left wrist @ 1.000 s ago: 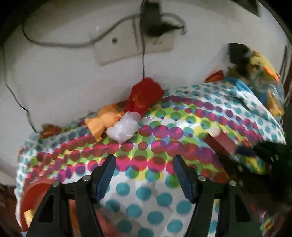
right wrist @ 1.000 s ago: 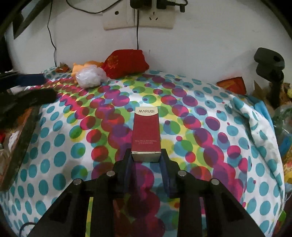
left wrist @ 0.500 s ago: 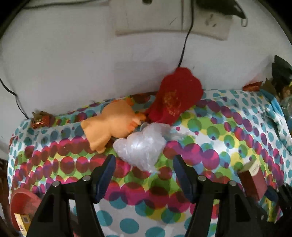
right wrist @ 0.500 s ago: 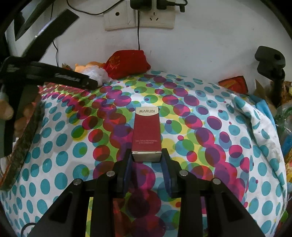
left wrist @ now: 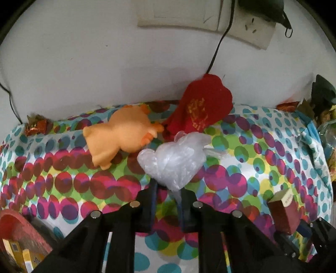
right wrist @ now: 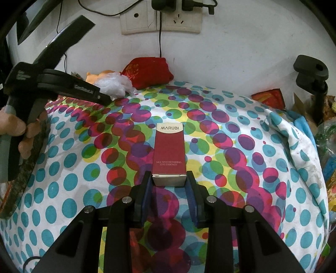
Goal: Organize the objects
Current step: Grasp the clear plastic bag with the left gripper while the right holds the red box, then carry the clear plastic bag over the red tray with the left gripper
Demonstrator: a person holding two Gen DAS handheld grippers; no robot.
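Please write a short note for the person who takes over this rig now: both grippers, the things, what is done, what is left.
Left gripper: jaws just closed on the clear plastic bag, at the back beside the orange toy and red pouch.
Right gripper: shut on the near end of the red MARUBI box, lying mid-cloth.
Done: both gripped. Left: lift and put away both; the toy and pouch are untouched.

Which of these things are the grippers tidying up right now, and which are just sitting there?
Being tidied:
- crumpled plastic bag, pinched in the left gripper, whose jaws have just closed
- red Marubi box, held by the right gripper

Just sitting there:
- orange toy
- red pouch
- wall sockets
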